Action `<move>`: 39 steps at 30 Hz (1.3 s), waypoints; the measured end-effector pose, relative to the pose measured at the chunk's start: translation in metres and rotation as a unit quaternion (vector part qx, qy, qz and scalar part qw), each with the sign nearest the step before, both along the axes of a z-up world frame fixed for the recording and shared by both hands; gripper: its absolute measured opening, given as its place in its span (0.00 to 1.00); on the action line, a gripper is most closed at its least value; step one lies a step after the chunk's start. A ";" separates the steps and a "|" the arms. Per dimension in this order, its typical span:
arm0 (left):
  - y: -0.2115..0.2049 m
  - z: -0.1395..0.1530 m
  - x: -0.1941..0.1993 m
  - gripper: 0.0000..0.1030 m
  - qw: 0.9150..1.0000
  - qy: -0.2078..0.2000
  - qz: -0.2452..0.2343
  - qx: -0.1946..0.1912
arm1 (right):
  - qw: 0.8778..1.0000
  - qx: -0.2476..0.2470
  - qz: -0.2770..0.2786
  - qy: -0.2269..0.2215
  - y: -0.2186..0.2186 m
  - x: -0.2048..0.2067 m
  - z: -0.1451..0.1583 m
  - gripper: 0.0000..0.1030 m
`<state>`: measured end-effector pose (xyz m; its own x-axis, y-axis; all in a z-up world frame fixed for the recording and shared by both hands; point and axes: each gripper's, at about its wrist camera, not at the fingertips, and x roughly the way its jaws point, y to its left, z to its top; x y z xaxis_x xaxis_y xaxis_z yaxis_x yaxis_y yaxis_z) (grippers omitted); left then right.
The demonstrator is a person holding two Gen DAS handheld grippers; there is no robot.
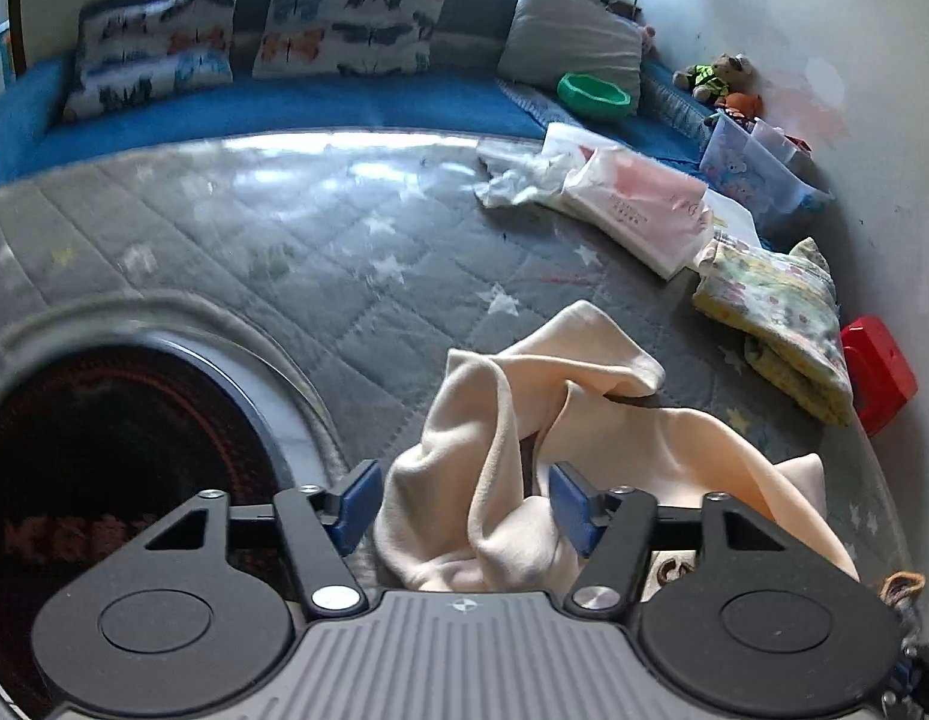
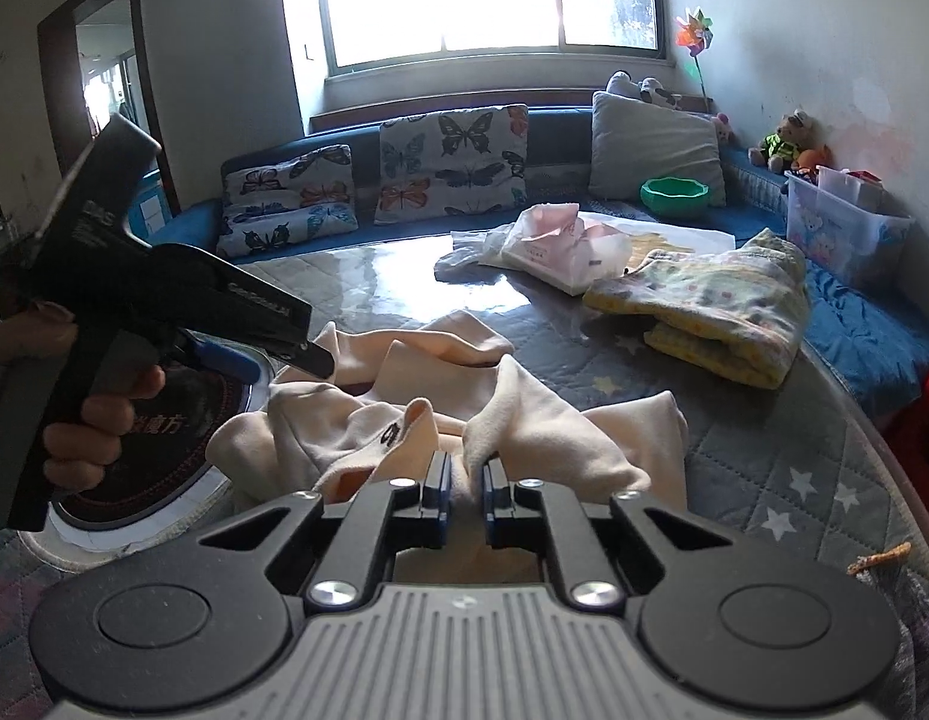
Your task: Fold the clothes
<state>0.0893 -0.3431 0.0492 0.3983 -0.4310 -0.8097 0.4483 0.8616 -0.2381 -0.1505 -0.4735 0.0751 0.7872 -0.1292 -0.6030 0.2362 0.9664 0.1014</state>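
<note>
Take the cream garment (image 1: pixel 524 438) as your landmark: it lies crumpled on the quilted grey desk (image 1: pixel 296 228), near its front edge. To its left sits a round dark plate (image 1: pixel 116 438), partly under the cloth's edge in the right wrist view. Your left hand-held gripper (image 1: pixel 458 507) hangs at the garment's left side with its blue pads spread wide; folds of cloth lie between them but nothing is pinched. Your right hand-held gripper (image 2: pixel 462 495) is at the near edge of the garment, its pads drawn almost together with a ridge of cream cloth between them, so it looks to have a hold. To do this step well, I'd judge you should pick one clear edge or corner with the left before you close, not the bunched middle, then draw the two grips apart so the garment spreads flat clear of the plate. To the right of the garment, well apart, lies a folded yellow patterned cloth (image 2: pixel 722 312), and behind that a plastic bag (image 2: pixel 560 252).
</note>
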 end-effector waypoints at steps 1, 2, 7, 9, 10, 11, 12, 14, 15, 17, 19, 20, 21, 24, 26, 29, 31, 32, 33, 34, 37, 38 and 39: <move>-0.002 -0.003 0.000 0.42 1.000 0.002 0.000 0.003 | 1.000 0.000 0.000 0.000 -0.001 0.000 0.000 0.09; -0.002 -0.005 0.001 0.31 1.000 0.001 0.000 0.005 | 1.000 0.001 0.001 -0.001 -0.001 0.000 -0.001 0.09; 0.006 -0.002 0.002 0.11 1.000 -0.002 0.004 -0.015 | 1.000 0.002 -0.001 -0.008 -0.002 -0.001 0.000 0.09; 0.011 0.004 0.000 0.10 1.000 -0.013 0.007 -0.020 | 1.000 0.000 0.000 -0.013 -0.001 -0.002 0.003 0.08; 0.015 0.008 -0.001 0.10 1.000 -0.016 0.009 -0.023 | 1.000 -0.002 0.001 -0.016 0.000 -0.003 0.005 0.08; 0.018 0.011 -0.001 0.10 0.999 -0.019 0.011 -0.027 | 1.000 -0.003 0.001 -0.020 0.001 -0.004 0.007 0.08; 0.022 0.016 -0.002 0.10 0.999 -0.025 0.015 -0.030 | 1.000 -0.003 0.001 -0.024 0.002 -0.005 0.010 0.08; 0.031 0.027 -0.004 0.10 0.998 -0.041 0.022 -0.034 | 0.999 -0.006 0.006 -0.033 0.007 -0.007 0.017 0.08; 0.037 0.033 -0.005 0.10 0.998 -0.048 0.027 -0.038 | 0.999 -0.008 0.010 -0.037 0.008 -0.007 0.021 0.08; 0.052 0.047 -0.005 0.10 0.996 -0.059 0.038 -0.049 | 0.999 -0.008 0.015 -0.045 0.012 -0.006 0.028 0.08; 0.067 0.061 -0.005 0.10 0.995 -0.073 0.049 -0.057 | 0.998 -0.009 0.023 -0.055 0.017 -0.004 0.036 0.08; 0.075 0.068 -0.006 0.10 0.993 -0.082 0.054 -0.060 | 0.998 -0.010 0.027 -0.062 0.021 -0.003 0.040 0.08; 0.085 0.076 -0.007 0.10 0.992 -0.091 0.059 -0.064 | 0.997 -0.011 0.033 -0.068 0.026 -0.001 0.044 0.08; 0.117 0.097 -0.016 0.10 0.988 -0.110 0.074 -0.077 | 0.994 -0.005 0.058 -0.091 0.042 0.002 0.059 0.08; 0.142 0.108 -0.028 0.10 0.986 -0.123 0.079 -0.078 | 0.992 0.001 0.076 -0.100 0.052 0.001 0.066 0.08; 0.179 0.116 -0.050 0.10 0.984 -0.139 0.083 -0.076 | 0.987 0.009 0.120 -0.107 0.070 -0.006 0.076 0.08; 0.205 0.115 -0.069 0.10 0.984 -0.142 0.086 -0.070 | 0.983 0.007 0.149 -0.106 0.082 -0.013 0.079 0.08; 0.217 0.112 -0.078 0.10 0.984 -0.143 0.085 -0.066 | 0.980 0.008 0.168 -0.102 0.090 -0.019 0.080 0.08; 0.230 0.108 -0.088 0.10 0.984 -0.142 0.086 -0.061 | 0.978 0.009 0.184 -0.097 0.096 -0.024 0.080 0.08; 0.240 0.104 -0.097 0.10 0.985 -0.138 0.086 -0.056 | 0.976 0.010 0.197 -0.091 0.100 -0.028 0.079 0.08; 0.266 0.091 -0.129 0.10 0.988 -0.131 0.077 -0.039 | 0.968 0.011 0.245 -0.059 0.119 -0.047 0.075 0.08; 0.274 0.087 -0.138 0.10 0.988 -0.129 0.074 -0.033 | 0.966 0.011 0.255 -0.050 0.123 -0.052 0.073 0.08; 0.281 0.081 -0.147 0.10 0.989 -0.123 0.073 -0.027 | 0.964 0.011 0.264 -0.039 0.127 -0.056 0.071 0.08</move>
